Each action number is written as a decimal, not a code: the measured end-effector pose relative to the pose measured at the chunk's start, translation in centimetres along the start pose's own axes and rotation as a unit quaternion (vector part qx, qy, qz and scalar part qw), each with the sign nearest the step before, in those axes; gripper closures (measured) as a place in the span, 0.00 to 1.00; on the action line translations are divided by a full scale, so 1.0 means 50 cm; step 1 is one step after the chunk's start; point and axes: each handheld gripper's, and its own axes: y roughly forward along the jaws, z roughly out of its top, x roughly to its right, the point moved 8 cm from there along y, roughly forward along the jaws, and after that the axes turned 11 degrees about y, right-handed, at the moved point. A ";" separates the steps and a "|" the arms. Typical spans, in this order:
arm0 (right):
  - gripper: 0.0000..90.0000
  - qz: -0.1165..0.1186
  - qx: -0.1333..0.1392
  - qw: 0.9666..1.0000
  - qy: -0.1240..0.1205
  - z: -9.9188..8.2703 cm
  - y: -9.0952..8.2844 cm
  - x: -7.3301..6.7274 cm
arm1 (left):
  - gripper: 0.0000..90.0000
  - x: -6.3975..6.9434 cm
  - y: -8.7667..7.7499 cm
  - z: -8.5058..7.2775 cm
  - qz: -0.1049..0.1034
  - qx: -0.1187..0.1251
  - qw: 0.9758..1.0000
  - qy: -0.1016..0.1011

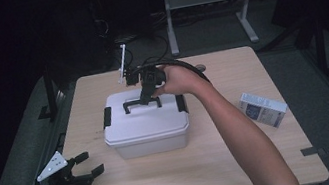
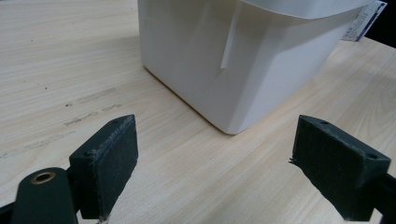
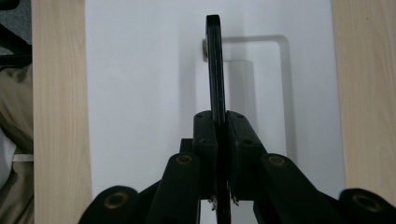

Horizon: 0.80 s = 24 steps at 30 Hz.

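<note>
A white lidded storage box [image 1: 147, 126] with black side latches stands in the middle of the wooden table. Its black carry handle [image 1: 141, 103] stands raised on the lid, and my right gripper [image 1: 145, 97] comes down on it from the far side, shut on the handle. In the right gripper view the thin handle [image 3: 215, 65] runs straight up between the two pressed pads [image 3: 204, 135], over the white lid [image 3: 140, 93]. My left gripper [image 1: 86, 165] rests open at the table's near left edge; its view has the box's corner [image 2: 233, 70] ahead of the wide-apart jaws, nothing between them.
A small white and blue carton [image 1: 262, 109] lies at the right side of the table. A black strip [image 1: 312, 151] is stuck near the front right corner. A table frame stands on the dark floor beyond the far edge.
</note>
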 end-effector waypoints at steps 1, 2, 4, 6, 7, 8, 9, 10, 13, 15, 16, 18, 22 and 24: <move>0.92 0.003 0.002 1.000 0.000 0.000 0.000 0.000 | 0.15 0.000 0.000 0.000 0.000 0.000 1.000 0.000; 0.93 0.004 0.002 1.000 -0.002 0.000 0.000 0.001 | 0.15 0.000 0.000 0.000 0.000 0.000 1.000 0.000; 0.93 0.006 0.002 1.000 -0.003 0.000 0.000 0.001 | 0.15 0.000 0.000 0.000 0.000 0.000 1.000 -0.001; 0.93 0.005 0.000 1.000 -0.006 0.000 -0.001 0.001 | 0.15 0.000 0.000 0.000 0.000 0.001 1.000 -0.001; 0.93 0.005 -0.003 1.000 -0.005 0.000 -0.001 0.000 | 0.15 -0.001 0.000 0.000 0.001 0.001 1.000 -0.001; 0.93 0.005 -0.005 1.000 -0.005 0.001 -0.001 0.000 | 0.15 -0.001 0.000 0.000 0.001 0.001 1.000 -0.002; 0.94 0.005 -0.006 1.000 -0.006 0.001 -0.002 -0.001 | 0.15 -0.001 0.000 0.000 0.002 0.001 1.000 -0.002; 0.94 0.005 -0.007 1.000 -0.006 0.002 -0.002 -0.001 | 0.15 -0.002 0.000 0.000 0.002 0.001 1.000 -0.002; 0.94 0.006 -0.005 1.000 -0.008 0.005 -0.004 -0.001 | 0.15 -0.002 -0.001 -0.001 0.002 0.001 1.000 -0.004; 0.94 0.006 -0.005 1.000 -0.008 0.006 -0.006 -0.001 | 0.15 -0.002 -0.001 0.000 0.002 0.002 1.000 -0.004; 0.94 0.007 -0.004 1.000 -0.008 0.007 -0.008 -0.001 | 0.15 -0.002 -0.001 0.000 0.002 0.002 1.000 -0.004; 0.94 0.008 0.000 1.000 -0.006 0.009 -0.011 -0.002 | 0.15 -0.002 -0.002 0.000 0.002 0.003 1.000 -0.004; 0.94 0.006 0.007 1.000 -0.008 0.011 -0.020 -0.002 | 0.15 -0.003 -0.001 -0.001 0.002 0.002 1.000 -0.004; 0.94 0.005 0.013 1.000 -0.006 0.012 -0.028 -0.003 | 0.15 -0.002 -0.001 -0.001 0.002 0.001 1.000 -0.004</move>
